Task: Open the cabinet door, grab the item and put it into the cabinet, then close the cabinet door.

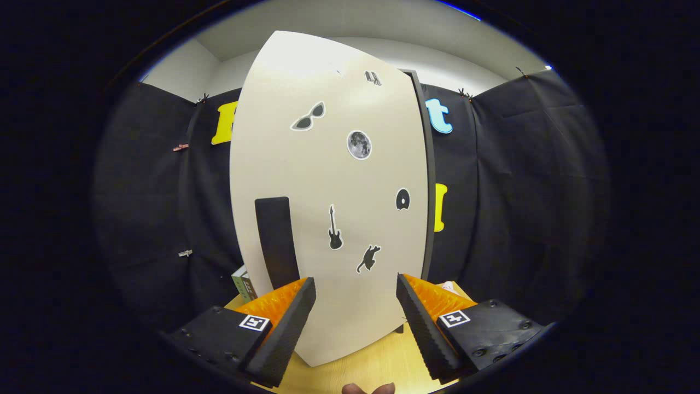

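Leftward, partly hidden behind the door's edge, a boxed item (241,282) standing on the pale wooden surface (377,364); ahead, closed cabinet door (328,191), smooth cream panel dotted with stickers, dark upright handle (278,241) just beyond the left finger; gripper (355,323) wide open, holding nothing; fits either pre-opening or just-closed stage

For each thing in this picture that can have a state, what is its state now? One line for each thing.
Beige cabinet door with stickers: shut, standing upright on the table.
Black vertical door handle: untouched, just beyond one finger.
Gripper: open, fingers spread wide, holding nothing, facing the door.
Small box beside the cabinet: resting on the light wooden table, partly hidden.
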Motion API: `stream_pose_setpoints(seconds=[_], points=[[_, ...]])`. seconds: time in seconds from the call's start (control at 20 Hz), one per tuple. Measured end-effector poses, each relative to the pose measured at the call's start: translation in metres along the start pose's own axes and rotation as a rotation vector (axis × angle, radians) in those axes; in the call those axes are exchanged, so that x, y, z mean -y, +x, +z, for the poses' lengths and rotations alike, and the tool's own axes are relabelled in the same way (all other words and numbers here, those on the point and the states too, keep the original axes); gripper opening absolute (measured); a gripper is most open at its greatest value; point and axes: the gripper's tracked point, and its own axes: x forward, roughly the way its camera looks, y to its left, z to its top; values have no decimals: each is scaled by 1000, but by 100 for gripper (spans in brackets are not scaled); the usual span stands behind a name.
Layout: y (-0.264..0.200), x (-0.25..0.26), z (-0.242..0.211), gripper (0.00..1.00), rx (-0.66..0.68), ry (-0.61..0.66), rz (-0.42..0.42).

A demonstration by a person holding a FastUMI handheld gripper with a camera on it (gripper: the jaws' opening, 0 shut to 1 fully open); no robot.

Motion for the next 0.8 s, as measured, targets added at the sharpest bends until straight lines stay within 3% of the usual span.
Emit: stream_pose_setpoints(seconds=[0.8], points=[[0,-11,8,96,43,-6,9]])
